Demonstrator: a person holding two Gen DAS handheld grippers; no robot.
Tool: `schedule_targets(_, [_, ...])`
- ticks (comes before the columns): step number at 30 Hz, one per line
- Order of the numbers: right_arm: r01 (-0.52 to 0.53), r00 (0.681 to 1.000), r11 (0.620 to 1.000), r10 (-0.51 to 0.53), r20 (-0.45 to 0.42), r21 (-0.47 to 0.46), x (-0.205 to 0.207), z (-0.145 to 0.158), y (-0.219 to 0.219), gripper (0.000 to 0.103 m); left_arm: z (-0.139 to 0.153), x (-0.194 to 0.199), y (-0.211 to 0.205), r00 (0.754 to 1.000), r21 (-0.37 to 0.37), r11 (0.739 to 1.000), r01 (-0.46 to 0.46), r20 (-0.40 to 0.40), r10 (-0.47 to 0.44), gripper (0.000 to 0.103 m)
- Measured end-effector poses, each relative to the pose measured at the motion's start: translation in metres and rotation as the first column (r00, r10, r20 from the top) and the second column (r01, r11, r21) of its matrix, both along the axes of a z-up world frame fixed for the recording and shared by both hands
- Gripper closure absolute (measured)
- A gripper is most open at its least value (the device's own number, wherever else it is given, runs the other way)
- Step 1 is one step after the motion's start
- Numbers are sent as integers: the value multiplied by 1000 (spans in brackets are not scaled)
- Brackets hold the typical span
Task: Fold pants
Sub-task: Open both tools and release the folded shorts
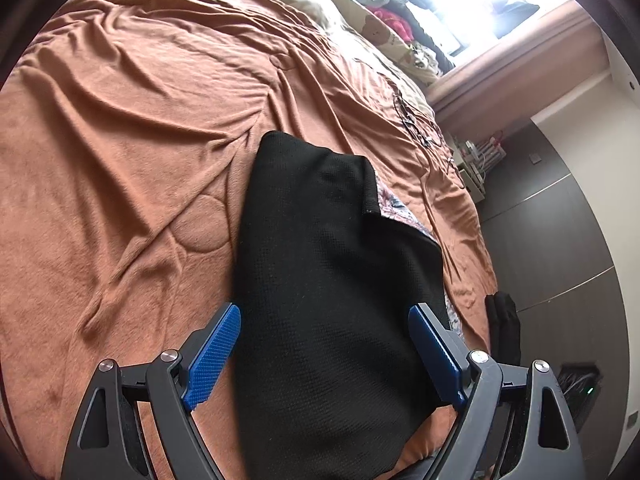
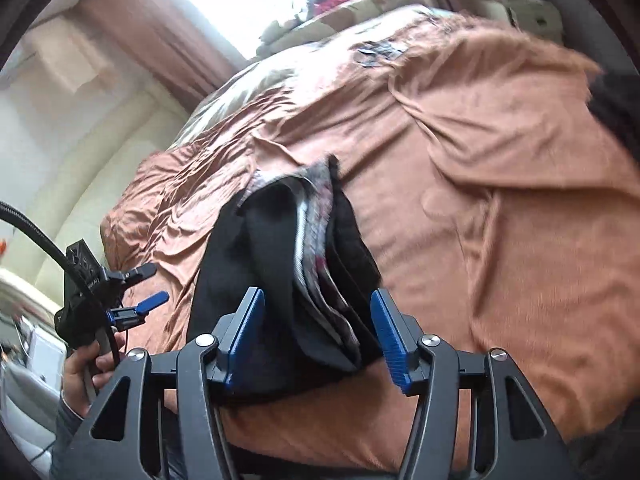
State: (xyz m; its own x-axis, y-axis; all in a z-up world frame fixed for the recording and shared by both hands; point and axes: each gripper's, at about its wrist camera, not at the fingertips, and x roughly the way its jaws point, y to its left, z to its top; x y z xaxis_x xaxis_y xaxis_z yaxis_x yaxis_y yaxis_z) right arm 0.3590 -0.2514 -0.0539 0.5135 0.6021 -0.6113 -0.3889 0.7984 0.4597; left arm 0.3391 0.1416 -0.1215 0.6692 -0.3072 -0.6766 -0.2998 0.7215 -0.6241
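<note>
The black pants (image 1: 328, 280) lie folded in a compact stack on the brown blanket (image 1: 140, 140), with a patterned lining showing at the right edge. My left gripper (image 1: 324, 344) is open, its blue pads (image 1: 216, 356) on either side of the stack's near end, holding nothing. In the right wrist view the folded pants (image 2: 280, 280) show layered edges with grey-pink patterned fabric. My right gripper (image 2: 318, 332) is open over the stack's near end. The left gripper (image 2: 148, 286) also shows at the left, open, in a hand.
The blanket (image 2: 480, 200) covers the bed in wrinkles. Pillows and a pile of clothes (image 1: 384, 12) lie at the bed's far end under a bright window. A dark garment (image 1: 504, 328) hangs at the bed's right edge. Dark floor (image 1: 540, 240) lies to the right.
</note>
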Motion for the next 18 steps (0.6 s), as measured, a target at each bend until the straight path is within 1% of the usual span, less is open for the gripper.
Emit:
schedule_targets(4, [-71, 996, 995, 74, 50, -67, 12, 12, 22, 49, -5, -8, 2, 1000, -18, 1000, -23, -14, 23, 17])
schedule_targets(7, [-136, 986, 982, 147, 81, -131, 24, 16, 45, 49, -10, -13, 6, 999, -28, 999, -47, -27, 46, 27])
schedule_targets(9, [-177, 975, 966, 198, 98, -190, 35, 17, 64, 49, -17, -14, 11, 997, -48, 997, -62, -46, 59, 37])
schedule_targets(11, [-208, 966, 951, 237, 105, -229, 44, 17, 78, 49, -22, -14, 15, 996, -62, 996, -70, -62, 66, 42])
schedule_targets(14, [-242, 953, 925, 283, 107, -292, 60, 13, 101, 49, -30, -14, 19, 993, -64, 994, -86, -86, 80, 45])
schedule_targets(16, [-261, 946, 908, 309, 101, -328, 69, 10, 114, 49, -35, -14, 21, 992, -76, 993, -91, -98, 83, 50])
schedule_targets(18, [-262, 941, 891, 321, 105, -372, 78, 7, 127, 49, -39, -14, 22, 991, -82, 993, -90, -104, 82, 52])
